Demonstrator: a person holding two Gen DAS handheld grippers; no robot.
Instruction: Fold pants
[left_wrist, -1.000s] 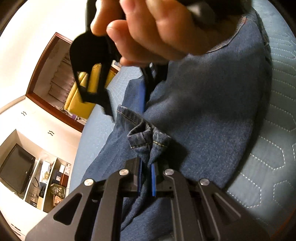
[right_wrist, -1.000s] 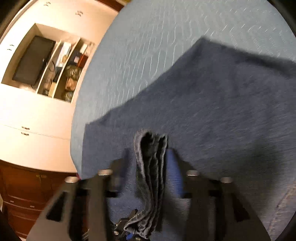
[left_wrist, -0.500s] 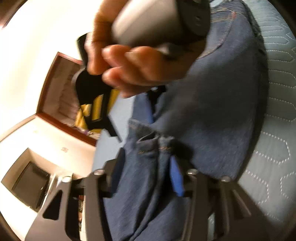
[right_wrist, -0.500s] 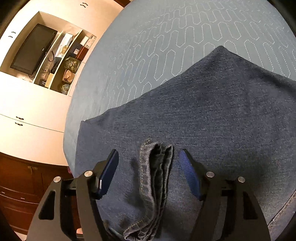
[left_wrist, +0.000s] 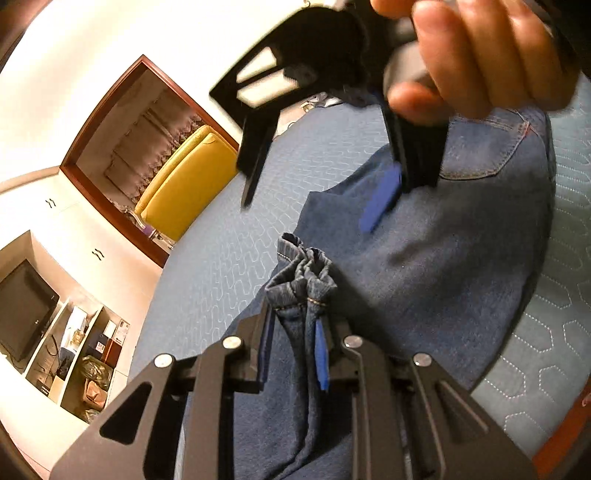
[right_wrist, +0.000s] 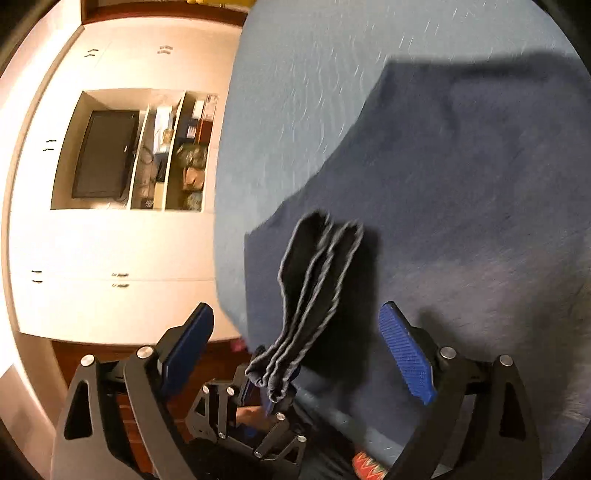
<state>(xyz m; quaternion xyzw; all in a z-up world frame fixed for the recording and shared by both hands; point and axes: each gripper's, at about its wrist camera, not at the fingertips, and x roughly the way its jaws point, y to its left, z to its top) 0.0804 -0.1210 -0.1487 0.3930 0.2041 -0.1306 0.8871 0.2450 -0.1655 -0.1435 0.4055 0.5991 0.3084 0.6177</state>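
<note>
We see the jeans (left_wrist: 436, 266) lying folded on the blue quilted bed (left_wrist: 229, 236), their bunched hem (left_wrist: 301, 275) raised off the fabric. Half a second ago our left gripper (left_wrist: 291, 354) stood spread around that hem; now it has clamped onto it, blue pads pressing both sides. Our right gripper (right_wrist: 310, 347) has lifted clear since then: its fingers gape wide, holding nothing, hovering above the denim. From its camera the hem (right_wrist: 314, 295) hangs between the blue pads (right_wrist: 406, 354) without touching them. A yellow chair (left_wrist: 184, 188) stands beyond the bed.
</note>
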